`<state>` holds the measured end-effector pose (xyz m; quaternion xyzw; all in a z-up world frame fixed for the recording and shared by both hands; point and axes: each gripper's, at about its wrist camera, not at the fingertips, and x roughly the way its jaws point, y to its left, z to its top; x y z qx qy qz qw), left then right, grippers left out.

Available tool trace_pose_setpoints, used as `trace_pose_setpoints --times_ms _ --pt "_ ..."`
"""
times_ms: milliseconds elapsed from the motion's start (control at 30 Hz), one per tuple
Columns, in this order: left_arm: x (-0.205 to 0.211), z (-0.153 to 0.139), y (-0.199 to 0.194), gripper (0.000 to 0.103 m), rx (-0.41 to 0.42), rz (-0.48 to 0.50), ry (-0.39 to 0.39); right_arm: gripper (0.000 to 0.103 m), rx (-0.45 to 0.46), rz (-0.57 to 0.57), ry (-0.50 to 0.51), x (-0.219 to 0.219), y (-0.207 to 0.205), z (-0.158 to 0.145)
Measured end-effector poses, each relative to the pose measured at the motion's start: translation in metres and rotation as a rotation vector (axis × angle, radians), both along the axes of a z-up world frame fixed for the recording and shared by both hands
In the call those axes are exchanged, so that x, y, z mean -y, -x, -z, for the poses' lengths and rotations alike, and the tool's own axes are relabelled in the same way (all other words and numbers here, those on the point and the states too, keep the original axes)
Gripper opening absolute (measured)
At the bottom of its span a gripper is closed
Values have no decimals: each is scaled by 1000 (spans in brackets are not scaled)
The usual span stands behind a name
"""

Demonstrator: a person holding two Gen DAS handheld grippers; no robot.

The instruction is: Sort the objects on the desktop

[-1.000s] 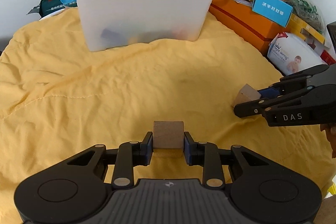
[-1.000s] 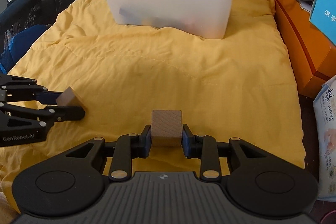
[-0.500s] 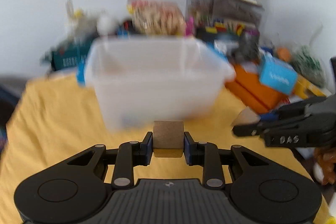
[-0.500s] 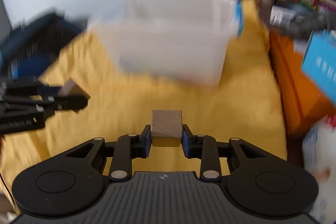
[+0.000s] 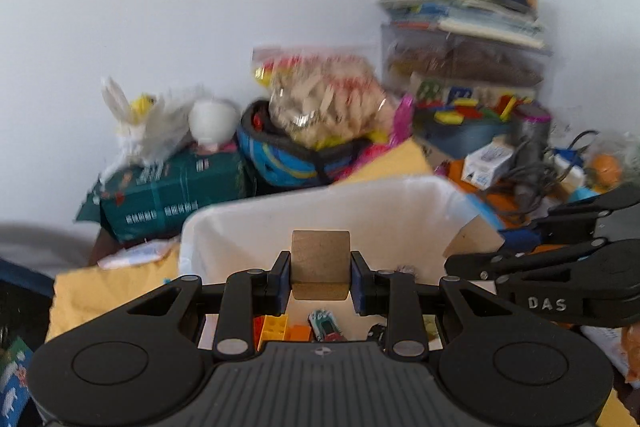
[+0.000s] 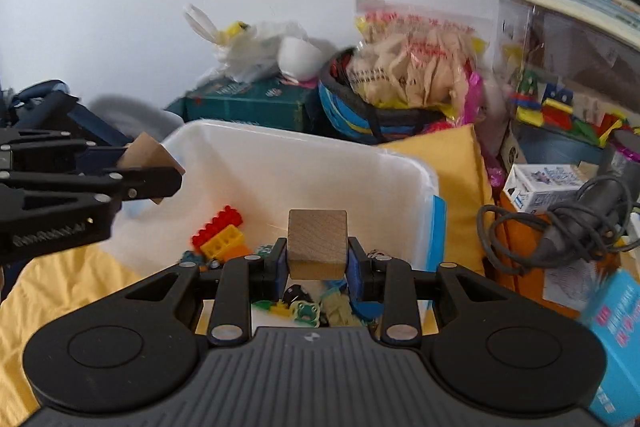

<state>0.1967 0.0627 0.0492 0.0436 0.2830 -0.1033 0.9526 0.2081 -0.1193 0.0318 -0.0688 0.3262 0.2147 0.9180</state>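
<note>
Two plain wooden cubes, one (image 5: 319, 264) pinched in the left claw (image 5: 319, 281), one (image 6: 317, 243) in the right claw (image 6: 317, 269), now raised from the yellow cloth (image 6: 60, 291) to above the white translucent plastic bin (image 6: 304, 151); probably ready for release among toy bricks (image 6: 218, 233).

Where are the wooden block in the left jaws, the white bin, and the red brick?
wooden block (image 5: 320, 259), left wrist view, front face of the cube.
white bin (image 6: 424, 179), right wrist view, far right rim.
red brick (image 6: 218, 225), right wrist view, studded top inside the bin.
</note>
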Motion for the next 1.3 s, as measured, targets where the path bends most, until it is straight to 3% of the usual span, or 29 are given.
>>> trace_pose_setpoints --times_ms 200,300,367,467,567,600,700,767,967,1300 --pt "-7 35 -22 33 -114 -38 -5 33 -69 34 40 -5 -23 25" --pt "-10 29 -12 50 -80 -11 17 43 -103 35 62 -5 -25 33" --pt "-6 19 -4 72 -24 -33 -38 48 -85 15 83 -6 -22 30" --pt "-4 -1 12 74 51 -99 -76 61 -50 -6 104 -7 -19 19" --pt "-4 -20 25 83 125 -176 -77 85 -48 -14 120 -6 -17 12" --pt "-6 -25 27 85 129 -187 -67 93 -47 -14 125 -6 -17 10" --pt "-10 -34 19 86 67 -134 -9 102 -25 -16 147 -5 -16 5" --pt "-8 -33 13 86 -1 -113 -19 103 -38 -11 175 -5 -17 3" --pt "13 -24 2 85 -81 -81 -120 103 -95 -43 245 -8 -20 6" --pt "23 -20 -3 85 -132 -89 -167 103 -117 -7 241 -5 -21 10"
